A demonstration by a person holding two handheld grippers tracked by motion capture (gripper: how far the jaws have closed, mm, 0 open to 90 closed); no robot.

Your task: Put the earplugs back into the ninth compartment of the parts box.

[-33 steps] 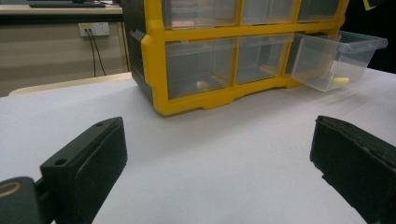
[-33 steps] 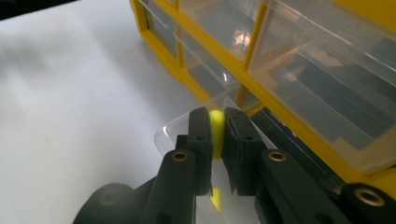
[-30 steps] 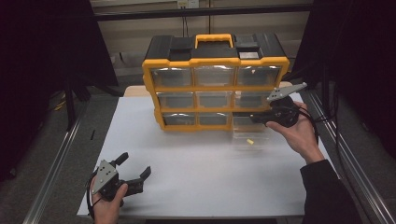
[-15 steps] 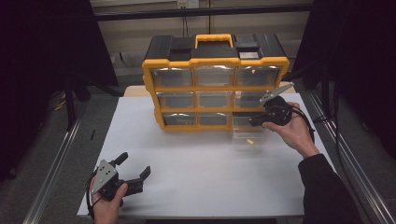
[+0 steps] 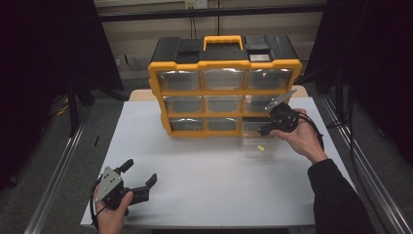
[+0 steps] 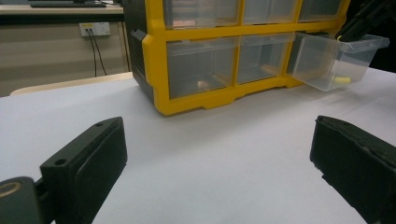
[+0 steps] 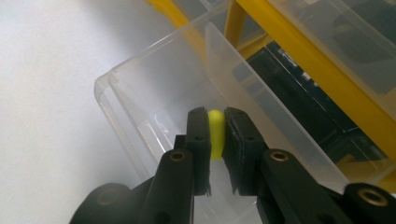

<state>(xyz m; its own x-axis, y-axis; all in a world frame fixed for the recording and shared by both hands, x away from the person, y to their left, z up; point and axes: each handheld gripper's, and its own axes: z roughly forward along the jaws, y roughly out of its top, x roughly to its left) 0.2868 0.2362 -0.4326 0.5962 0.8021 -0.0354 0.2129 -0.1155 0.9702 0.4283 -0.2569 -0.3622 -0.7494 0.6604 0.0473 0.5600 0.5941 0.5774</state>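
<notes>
**Setting: laboratory-style recording bench**

The site appears to be a lab or test bay rather than a home. A white table (image 5: 204, 165) stands between dark curtains (image 5: 44, 73), with metal rails (image 5: 53, 180) running along the floor on both sides. A wall socket with hanging cables (image 6: 95, 29) sits on a plain beige wall. A yellow-and-black parts cabinet (image 5: 224, 83) of clear drawers occupies the table. Beyond the curtains, too dark to judge.

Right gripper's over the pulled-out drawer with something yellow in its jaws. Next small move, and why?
Probably lower slightly and open. The right gripper pinches a small yellow-green piece above the clear plastic drawer pulled from the yellow organiser cabinet; another yellow piece already lies inside.
</notes>
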